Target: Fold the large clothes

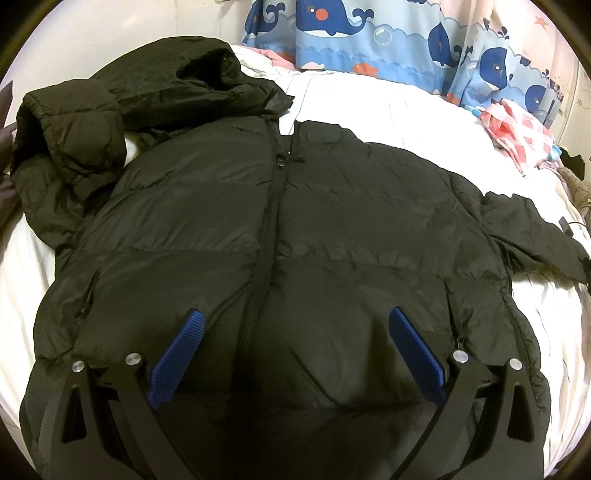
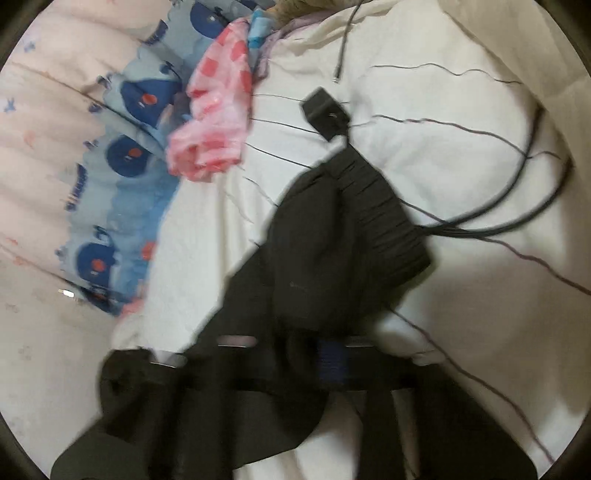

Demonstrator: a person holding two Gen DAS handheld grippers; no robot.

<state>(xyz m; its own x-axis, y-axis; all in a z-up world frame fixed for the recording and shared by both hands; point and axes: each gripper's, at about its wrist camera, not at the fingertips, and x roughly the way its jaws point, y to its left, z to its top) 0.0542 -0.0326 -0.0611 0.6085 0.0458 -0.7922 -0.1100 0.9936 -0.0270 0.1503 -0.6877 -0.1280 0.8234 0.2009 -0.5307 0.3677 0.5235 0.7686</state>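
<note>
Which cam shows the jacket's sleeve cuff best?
Right wrist: the ribbed sleeve cuff fills mid-frame, slightly blurred, ahead of the shut right gripper. Left wrist shows that sleeve only small, at the frame's right edge.

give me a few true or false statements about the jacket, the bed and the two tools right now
1. The black puffer jacket lies front up on the white bedding. True.
2. The jacket's zipper is fully undone. False: it is closed up to near the collar.
3. The left tool is open above the jacket's lower front. True.
4. The right tool is wide open over bare bedding. False: it is shut on the jacket's sleeve.
5. The curtain shows yellow ducks. False: it shows blue whales.
6. A pink checked cloth lies on the bed beside the curtain. True.
</note>
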